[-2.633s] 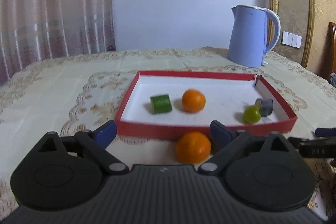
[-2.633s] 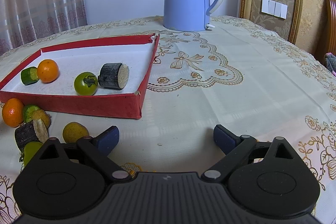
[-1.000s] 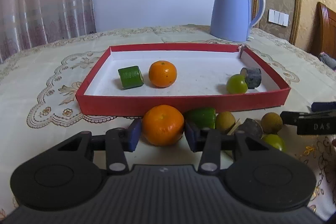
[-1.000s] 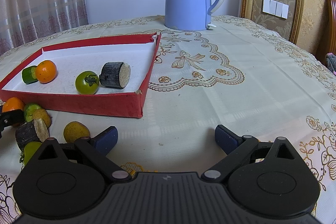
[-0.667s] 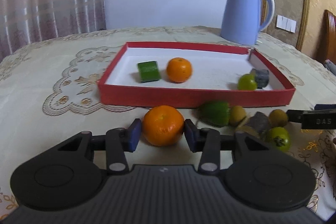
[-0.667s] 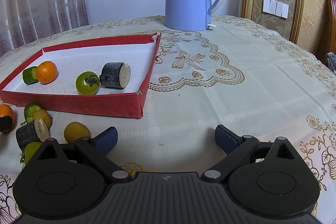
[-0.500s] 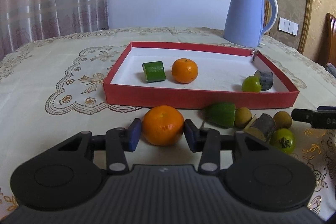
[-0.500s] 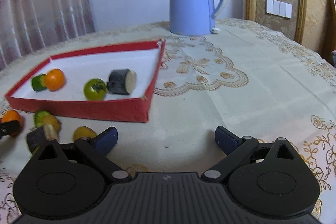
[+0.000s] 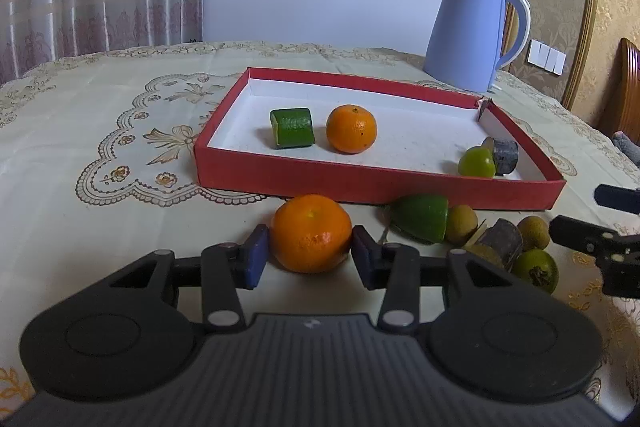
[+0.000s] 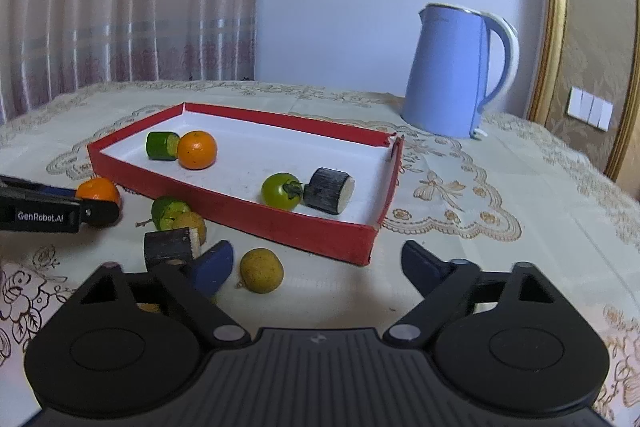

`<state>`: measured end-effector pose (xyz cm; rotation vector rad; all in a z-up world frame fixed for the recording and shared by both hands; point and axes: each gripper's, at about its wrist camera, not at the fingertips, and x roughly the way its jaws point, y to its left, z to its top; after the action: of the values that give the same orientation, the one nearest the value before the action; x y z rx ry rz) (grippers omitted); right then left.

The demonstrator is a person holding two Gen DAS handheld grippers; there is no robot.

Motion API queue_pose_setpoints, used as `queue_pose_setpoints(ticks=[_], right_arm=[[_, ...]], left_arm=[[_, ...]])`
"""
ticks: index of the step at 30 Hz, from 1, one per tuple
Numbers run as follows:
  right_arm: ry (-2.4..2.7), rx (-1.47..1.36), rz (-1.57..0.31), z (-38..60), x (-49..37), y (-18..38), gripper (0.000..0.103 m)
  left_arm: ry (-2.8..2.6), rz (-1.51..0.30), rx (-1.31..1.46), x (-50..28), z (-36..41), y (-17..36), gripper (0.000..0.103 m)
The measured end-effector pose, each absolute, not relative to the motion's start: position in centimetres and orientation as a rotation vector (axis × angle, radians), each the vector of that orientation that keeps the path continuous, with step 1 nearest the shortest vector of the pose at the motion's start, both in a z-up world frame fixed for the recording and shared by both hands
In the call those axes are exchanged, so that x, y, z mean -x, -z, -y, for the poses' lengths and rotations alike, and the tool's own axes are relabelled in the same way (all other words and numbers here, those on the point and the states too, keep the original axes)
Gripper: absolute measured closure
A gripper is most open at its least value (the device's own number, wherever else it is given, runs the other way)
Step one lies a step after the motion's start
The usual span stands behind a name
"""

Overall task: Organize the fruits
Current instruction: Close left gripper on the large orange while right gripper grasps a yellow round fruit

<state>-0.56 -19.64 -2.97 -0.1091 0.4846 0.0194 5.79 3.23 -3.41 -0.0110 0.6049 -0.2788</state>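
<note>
Tablecloth [image 9: 100, 115] bears two oranges [image 9: 311, 233], perhaps three longans [image 10: 261, 270].

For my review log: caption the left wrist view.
Left hand-held gripper shut on an orange before the red tray.

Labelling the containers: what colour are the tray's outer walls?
Red, with a white inside; the tray shows best in the left wrist view.

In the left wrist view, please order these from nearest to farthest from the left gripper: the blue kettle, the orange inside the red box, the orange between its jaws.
1. The held orange: between the jaws of the left gripper, on the cloth before the box.
2. The orange in the red box: farther back, beside the green cucumber piece.
3. The blue kettle: farthest, behind the box, to the right.
</note>
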Motion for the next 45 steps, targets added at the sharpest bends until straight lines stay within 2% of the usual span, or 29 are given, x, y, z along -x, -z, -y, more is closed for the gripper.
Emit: queue_pose_setpoints(ticks=[1,2,9,11,20,45], right_arm=[[-0.018,0.119,-0.495,19.5,0.2,3.1,0.029],[-0.017,0.119,-0.509,19.5,-0.1,3.3,0.032],[-0.122,0.033,-0.562,19.5,-1.1,3.4,0.046],[-0.126,0.026,-0.578,19.3,-1.4,3.7,0.055],[-0.117,0.007,-0.585,19.5,-2.0,4.4,0.076],[-0.063,-0.006,-0.48,20.9,-1.5,1.9,0.077]], left_arm=[[0.279,-0.605,0.012,-5.8,-3.3,3.4,0.062],[0.279,-0.606,0.013,-5.8,-3.3,3.4,0.062],[0.282,-0.614,0.019,-6.0,-3.4,3.5,0.062],[0.282,-0.614,0.019,-6.0,-3.4,3.5,0.062],[0.283,-0.614,0.023,-6.0,-3.4,3.5,0.062],[0.283,-0.614,0.022,-6.0,-3.4,3.5,0.062]])
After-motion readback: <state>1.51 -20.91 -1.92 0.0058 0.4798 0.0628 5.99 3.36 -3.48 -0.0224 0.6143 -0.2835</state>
